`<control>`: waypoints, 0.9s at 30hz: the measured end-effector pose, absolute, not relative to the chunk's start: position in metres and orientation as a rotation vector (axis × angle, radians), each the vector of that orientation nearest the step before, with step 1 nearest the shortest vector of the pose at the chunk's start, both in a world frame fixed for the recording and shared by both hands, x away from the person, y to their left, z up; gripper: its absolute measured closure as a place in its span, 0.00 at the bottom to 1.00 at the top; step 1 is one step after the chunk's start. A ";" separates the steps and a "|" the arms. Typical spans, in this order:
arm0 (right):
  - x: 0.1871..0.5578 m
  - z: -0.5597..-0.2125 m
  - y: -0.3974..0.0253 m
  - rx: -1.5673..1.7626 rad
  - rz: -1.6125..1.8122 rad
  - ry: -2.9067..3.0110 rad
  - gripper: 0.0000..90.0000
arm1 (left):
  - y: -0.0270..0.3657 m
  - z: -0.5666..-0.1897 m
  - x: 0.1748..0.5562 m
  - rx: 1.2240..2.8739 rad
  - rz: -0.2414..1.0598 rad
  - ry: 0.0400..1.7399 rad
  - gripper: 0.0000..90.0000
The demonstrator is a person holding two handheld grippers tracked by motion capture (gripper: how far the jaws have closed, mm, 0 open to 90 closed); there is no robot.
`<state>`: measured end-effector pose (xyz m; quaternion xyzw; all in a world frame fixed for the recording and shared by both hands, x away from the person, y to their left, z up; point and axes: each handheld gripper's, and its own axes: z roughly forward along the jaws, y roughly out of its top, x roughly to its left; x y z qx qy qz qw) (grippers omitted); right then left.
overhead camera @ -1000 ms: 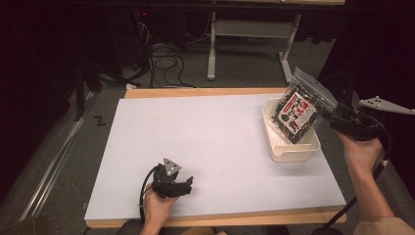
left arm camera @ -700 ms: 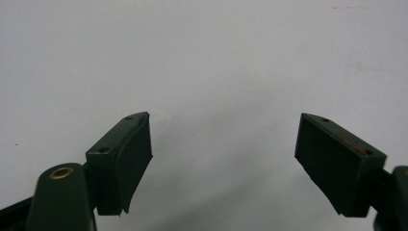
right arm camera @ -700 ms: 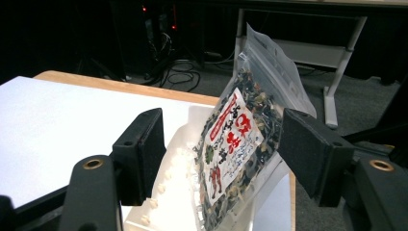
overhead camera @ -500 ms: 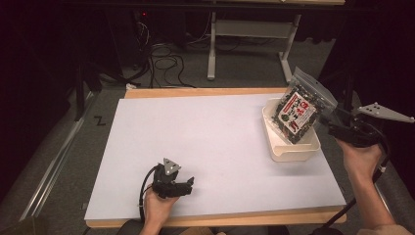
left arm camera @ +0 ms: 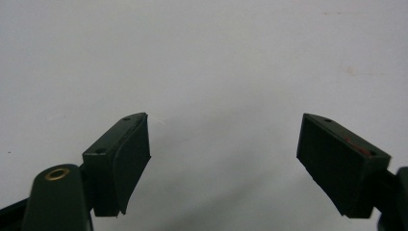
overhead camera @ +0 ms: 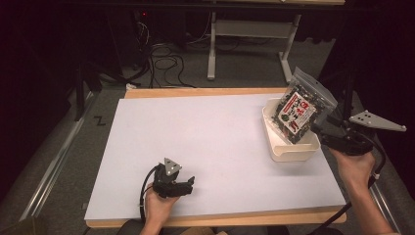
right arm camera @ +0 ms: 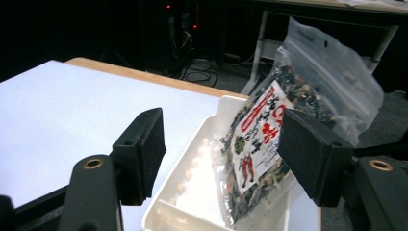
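The right gripper point(overhead camera: 325, 131) has drawn back slightly from the snack bag point(overhead camera: 301, 110), which leans upright in the white tray point(overhead camera: 288, 149) at the bench's point(overhead camera: 220, 142) far right. The bag sits just ahead of its wide-open, empty jaws. The left gripper point(overhead camera: 188, 182), also open and empty, rests near left, well apart.

Left tool point(overhead camera: 188, 183): black body, grey three-cornered plate, looped black cable, brass-ringed screw hole. Right tool point(right arm camera: 221, 149): black, square matte pads, same brass holes, larger grey plate. Forearms bare.
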<state>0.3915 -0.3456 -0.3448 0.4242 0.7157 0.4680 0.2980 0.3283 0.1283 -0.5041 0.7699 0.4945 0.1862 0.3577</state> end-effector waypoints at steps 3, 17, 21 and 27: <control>0.385 -0.348 -0.343 1.117 1.278 1.913 0.37 | 0.128 -0.504 0.327 1.984 0.484 1.268 0.22; 0.372 -0.363 -0.338 1.106 1.374 1.909 0.29 | 0.128 -0.503 0.325 1.976 0.484 1.260 0.24; 0.369 -0.368 -0.338 1.131 1.423 1.902 0.24 | 0.127 -0.503 0.325 1.988 0.491 1.254 0.24; 0.367 -0.375 -0.336 1.177 1.442 1.883 0.23 | 0.127 -0.503 0.325 1.986 0.498 1.254 0.24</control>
